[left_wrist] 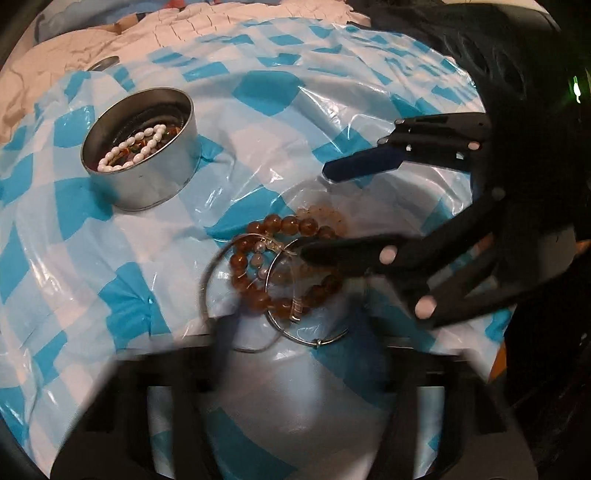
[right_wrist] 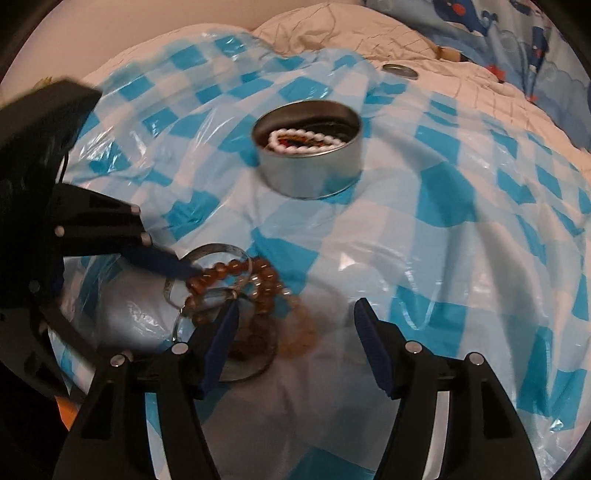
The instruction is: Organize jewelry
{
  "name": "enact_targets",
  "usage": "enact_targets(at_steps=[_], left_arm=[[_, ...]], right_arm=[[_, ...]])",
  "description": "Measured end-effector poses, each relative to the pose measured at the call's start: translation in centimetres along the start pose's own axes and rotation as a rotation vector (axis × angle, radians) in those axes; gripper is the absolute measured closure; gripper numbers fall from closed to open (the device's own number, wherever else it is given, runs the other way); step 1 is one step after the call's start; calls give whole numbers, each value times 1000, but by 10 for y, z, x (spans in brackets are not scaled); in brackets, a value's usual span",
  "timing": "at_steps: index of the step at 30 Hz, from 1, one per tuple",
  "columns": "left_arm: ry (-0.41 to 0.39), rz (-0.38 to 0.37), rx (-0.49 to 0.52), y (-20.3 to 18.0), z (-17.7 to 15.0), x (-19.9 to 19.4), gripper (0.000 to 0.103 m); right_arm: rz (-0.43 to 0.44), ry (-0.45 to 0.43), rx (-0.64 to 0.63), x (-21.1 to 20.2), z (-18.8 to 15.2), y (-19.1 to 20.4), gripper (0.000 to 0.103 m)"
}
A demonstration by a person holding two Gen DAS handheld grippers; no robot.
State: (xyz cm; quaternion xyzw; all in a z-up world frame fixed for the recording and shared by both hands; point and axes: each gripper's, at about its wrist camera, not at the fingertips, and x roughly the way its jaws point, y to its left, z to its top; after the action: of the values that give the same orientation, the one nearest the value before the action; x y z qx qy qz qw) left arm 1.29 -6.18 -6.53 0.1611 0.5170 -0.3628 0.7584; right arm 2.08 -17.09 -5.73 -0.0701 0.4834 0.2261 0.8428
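Observation:
A round metal tin (left_wrist: 147, 173) holding a white bead bracelet (left_wrist: 131, 147) stands on the blue-checked plastic sheet; it also shows in the right wrist view (right_wrist: 310, 162). A pile of amber bead bracelets (left_wrist: 280, 266) and silver bangles (left_wrist: 295, 332) lies in front of both grippers, also in the right wrist view (right_wrist: 236, 284). My right gripper (right_wrist: 295, 321) is open, its left finger touching the pile; it shows in the left wrist view (left_wrist: 314, 210). My left gripper (right_wrist: 184, 269) reaches the pile from the left; its own view is blurred, and its jaws look spread.
A tin lid (right_wrist: 400, 70) lies on the cream quilt behind the sheet; it also shows in the left wrist view (left_wrist: 105, 63). A blue cartoon-print cloth (right_wrist: 517, 33) lies at the far right. The crinkled plastic sheet (right_wrist: 461, 221) covers a soft bed.

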Motion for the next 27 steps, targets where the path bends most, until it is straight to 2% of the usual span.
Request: enact_targets(at_steps=[2,3,4,5,6,9,12,16,21,27], left_arm=[[4,10,-5,3,-4,-2,90],[7,6,-9,4,-5,-3,91],[9,-1,-14,5,-6,-4,92],[8,5,-15,7,-8,-6,93],[0,4,-24,9,-8,-8,94],[-30,-13,-33,12,-6,-17,97],[-86,-56,-37,11,-1,-32,98],[-153,-66,-63,18,8,-50,98],[-248,-48,-101,31,26,-70,98],[-374,29,-165,45,56,-74,97]], right_arm=[[19,9,-20,5,-3,6,55],[37,8,-24,6,-3,9,76],[55,9,-25,7,-2,11,83],[62,10,-27,7,-2,13,84],[79,2,-30,5,-2,14,91],[179,-45,62,-6,2,3,91],[242,-113,121,-21,10,-7,91],[296,-201,151,-40,15,-12,91],[313,-290,164,-58,33,-15,91],[289,-367,180,-63,75,-27,91]])
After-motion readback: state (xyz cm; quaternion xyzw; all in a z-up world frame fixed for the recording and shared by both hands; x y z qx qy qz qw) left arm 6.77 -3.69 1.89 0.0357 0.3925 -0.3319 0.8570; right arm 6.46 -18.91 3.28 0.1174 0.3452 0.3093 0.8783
